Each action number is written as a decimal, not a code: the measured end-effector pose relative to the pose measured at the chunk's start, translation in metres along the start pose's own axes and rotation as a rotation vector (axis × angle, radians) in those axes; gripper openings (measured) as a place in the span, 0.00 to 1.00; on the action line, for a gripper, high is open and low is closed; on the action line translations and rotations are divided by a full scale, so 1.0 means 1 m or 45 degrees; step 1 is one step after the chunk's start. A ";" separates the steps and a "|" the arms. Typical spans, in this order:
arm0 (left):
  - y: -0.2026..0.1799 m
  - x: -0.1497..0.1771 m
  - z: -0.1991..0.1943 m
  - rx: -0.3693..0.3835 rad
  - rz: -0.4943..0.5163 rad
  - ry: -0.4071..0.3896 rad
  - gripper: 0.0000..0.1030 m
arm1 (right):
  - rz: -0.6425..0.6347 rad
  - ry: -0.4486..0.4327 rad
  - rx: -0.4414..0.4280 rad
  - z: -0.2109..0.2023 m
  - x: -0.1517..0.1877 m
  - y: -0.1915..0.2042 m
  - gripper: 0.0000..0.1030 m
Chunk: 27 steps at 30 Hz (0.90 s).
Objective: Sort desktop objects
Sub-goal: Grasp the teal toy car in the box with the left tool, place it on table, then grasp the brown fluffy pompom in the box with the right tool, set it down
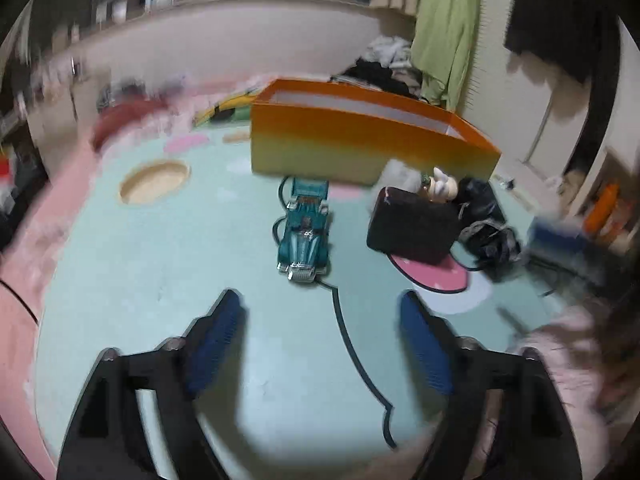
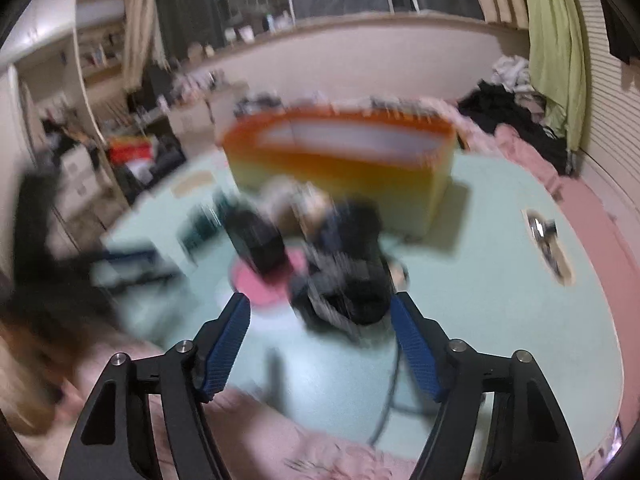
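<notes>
- My left hand-held gripper (image 1: 320, 344) stands wide open with nothing between its blue pads (image 1: 216, 344), angled down at the pale green mat (image 1: 160, 264).
- Straight ahead of it, well short of the fingertips, sits the teal toy car (image 1: 304, 236), nose toward me, with the orange box (image 1: 360, 140) just behind it. I judge the box to be where sorted things go.
- To the car's right are a black case (image 1: 412, 228), a small white figure (image 1: 440, 186) behind it and a tangle of dark straps (image 1: 488, 236).
- My right hand-held gripper (image 2: 320, 332) is also open and holds nothing; its view is badly blurred. A dark bundle (image 2: 344, 288) lies just ahead of its fingertips, not between the pads as far as I can tell.
- Risk: the car probably rolls. If I come in off-centre, one pad may nudge it toward the box wall before the other arrives.
- Risk: a black line (image 1: 344, 332) runs across the mat from the car's nose toward me. I cannot tell whether it is a cord or printed; a cord could snag a finger.
- Risk: on the right, closing on the loose bundle could catch only one strap and drag its neighbours along.
- Risk: both hands work close together here, so the grippers could bump over the pink patch (image 1: 436, 276).
</notes>
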State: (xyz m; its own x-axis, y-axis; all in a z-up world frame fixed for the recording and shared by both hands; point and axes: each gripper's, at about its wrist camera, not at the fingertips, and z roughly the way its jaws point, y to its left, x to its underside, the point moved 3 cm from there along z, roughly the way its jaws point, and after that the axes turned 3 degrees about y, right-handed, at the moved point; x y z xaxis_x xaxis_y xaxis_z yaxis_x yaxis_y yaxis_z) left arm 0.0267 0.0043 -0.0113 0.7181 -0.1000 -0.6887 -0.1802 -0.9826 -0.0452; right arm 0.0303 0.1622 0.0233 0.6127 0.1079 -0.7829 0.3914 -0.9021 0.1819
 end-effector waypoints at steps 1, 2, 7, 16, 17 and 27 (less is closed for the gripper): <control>-0.006 0.002 0.002 -0.076 0.036 -0.010 0.85 | 0.007 -0.015 -0.048 -0.003 -0.023 0.007 0.71; -0.008 0.004 -0.001 -0.091 0.030 -0.037 0.86 | 0.007 0.009 -0.085 0.001 -0.041 0.012 0.71; -0.004 0.004 -0.005 -0.090 0.001 -0.052 0.86 | 0.127 0.307 -0.259 0.080 -0.130 0.032 0.67; -0.007 0.008 -0.004 -0.093 0.005 -0.065 0.86 | 0.205 0.676 -0.009 0.227 -0.155 0.033 0.47; -0.006 0.007 0.000 -0.092 0.006 -0.064 0.86 | 0.236 0.722 -0.051 0.236 -0.149 0.031 0.44; -0.006 0.005 0.001 -0.085 0.010 -0.066 0.86 | 0.309 0.456 -0.178 0.177 -0.168 0.007 0.20</control>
State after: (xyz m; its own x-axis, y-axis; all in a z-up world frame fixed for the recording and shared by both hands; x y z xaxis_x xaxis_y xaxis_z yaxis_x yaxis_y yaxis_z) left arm 0.0308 0.0098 -0.0155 0.6810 -0.1013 -0.7252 -0.1391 -0.9902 0.0078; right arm -0.1914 0.0634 0.0513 0.8874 0.0604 -0.4570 0.2809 -0.8569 0.4323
